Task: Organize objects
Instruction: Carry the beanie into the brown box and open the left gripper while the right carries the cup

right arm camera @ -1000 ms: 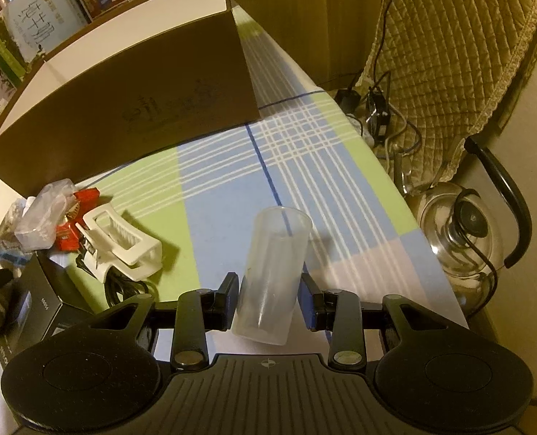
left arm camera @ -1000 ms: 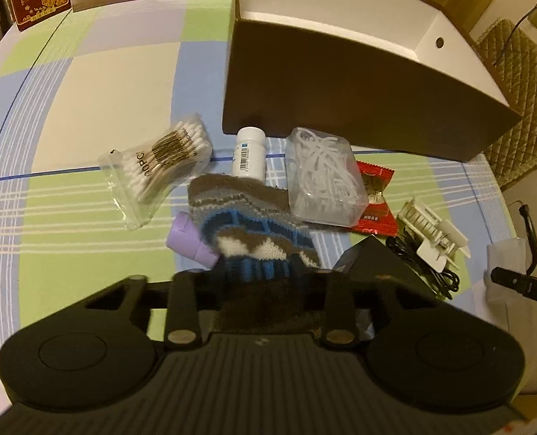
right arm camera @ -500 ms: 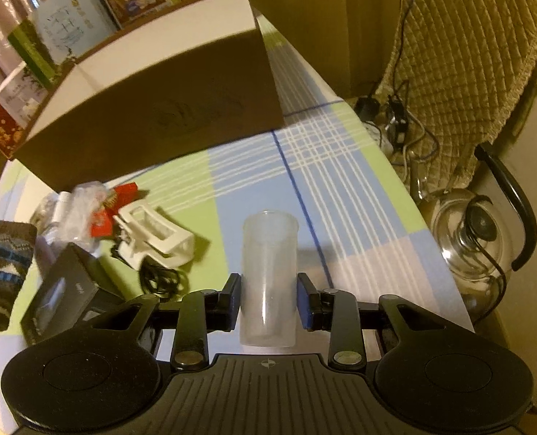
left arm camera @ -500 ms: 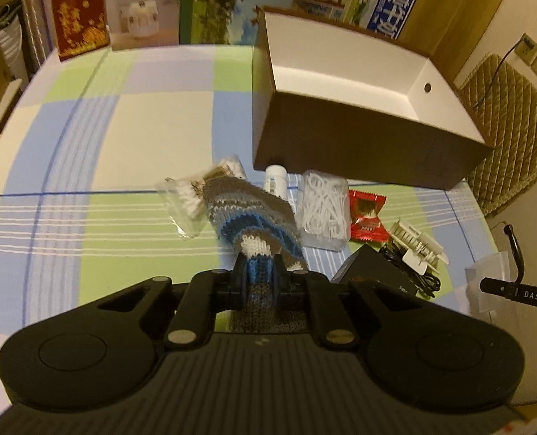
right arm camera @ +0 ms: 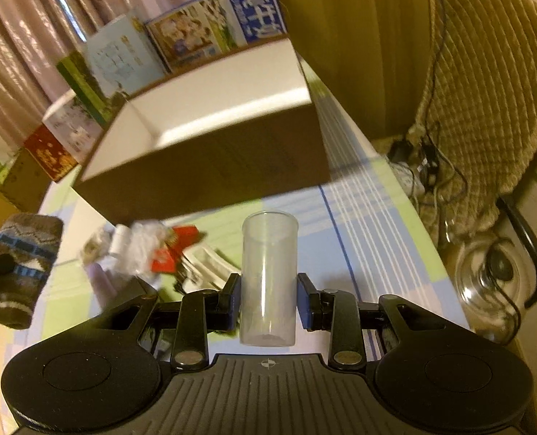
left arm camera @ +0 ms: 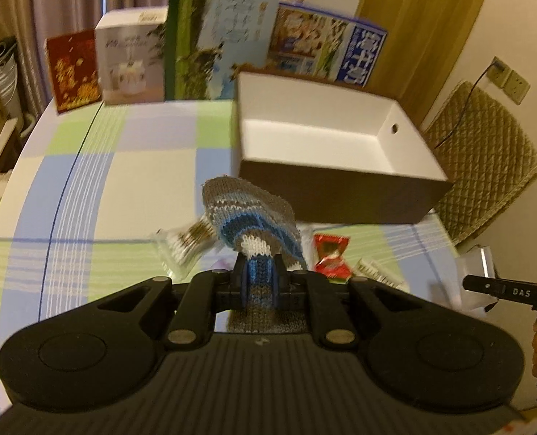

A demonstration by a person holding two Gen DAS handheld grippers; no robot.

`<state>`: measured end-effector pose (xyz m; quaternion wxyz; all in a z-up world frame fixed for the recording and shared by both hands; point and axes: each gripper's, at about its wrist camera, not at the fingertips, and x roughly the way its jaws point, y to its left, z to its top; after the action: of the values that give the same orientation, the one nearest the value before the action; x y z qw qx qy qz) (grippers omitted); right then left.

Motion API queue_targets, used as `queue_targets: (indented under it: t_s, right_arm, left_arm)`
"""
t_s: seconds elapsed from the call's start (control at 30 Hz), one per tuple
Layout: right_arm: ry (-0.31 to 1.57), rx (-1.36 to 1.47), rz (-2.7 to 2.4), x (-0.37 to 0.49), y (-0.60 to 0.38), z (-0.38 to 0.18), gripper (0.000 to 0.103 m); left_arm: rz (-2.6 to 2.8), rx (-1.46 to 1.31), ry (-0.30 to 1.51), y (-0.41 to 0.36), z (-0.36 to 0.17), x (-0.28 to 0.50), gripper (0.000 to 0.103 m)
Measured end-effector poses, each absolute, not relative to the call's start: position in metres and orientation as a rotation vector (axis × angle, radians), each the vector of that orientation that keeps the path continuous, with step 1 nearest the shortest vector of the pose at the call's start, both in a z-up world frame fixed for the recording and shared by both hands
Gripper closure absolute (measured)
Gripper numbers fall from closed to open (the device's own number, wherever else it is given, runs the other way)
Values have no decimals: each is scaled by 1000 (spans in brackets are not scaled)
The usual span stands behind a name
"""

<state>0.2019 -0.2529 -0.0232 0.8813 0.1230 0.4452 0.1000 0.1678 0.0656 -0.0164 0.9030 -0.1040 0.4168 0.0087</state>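
My left gripper [left arm camera: 259,282] is clamped on the knitted sock [left arm camera: 252,217], which I hold in the air in front of the box [left arm camera: 341,185], and my right gripper [right arm camera: 268,297] squeezes the clear cup [right arm camera: 269,279] upright between its pads, also clear of the table [left arm camera: 87,188]. The sock is pinched only near its cuff, so the loose toe end flops forward; I judge it could catch on the near wall of the box and drag instead of dropping inside. The cup is smooth and slightly tapered, so a tilt or a slack grip might let it slide out onto the pile below, where the swab bag [left arm camera: 185,243] and red packet [left arm camera: 332,255] lie. Both loads head for one box, so my two grippers might crowd each other at the rim. Compared with a second ago, the sock has left the pile and risen, my left jaws have gone from wide to shut on it, and the cup has been lifted from the table, with the box interior now in sight.
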Motion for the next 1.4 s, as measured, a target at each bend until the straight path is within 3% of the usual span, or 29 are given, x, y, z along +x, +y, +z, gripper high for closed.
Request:
queue_targets:
  t_s: [0.73,1.4]
  right_arm:
    - [785,247,372,328,-190,27,74]
    - [897,253,286,415,-190,-29,74]
  left_arm:
    - [-135,-205,738,14,16,310,94]
    - [-116,-210,894,-1,-53,431,92]
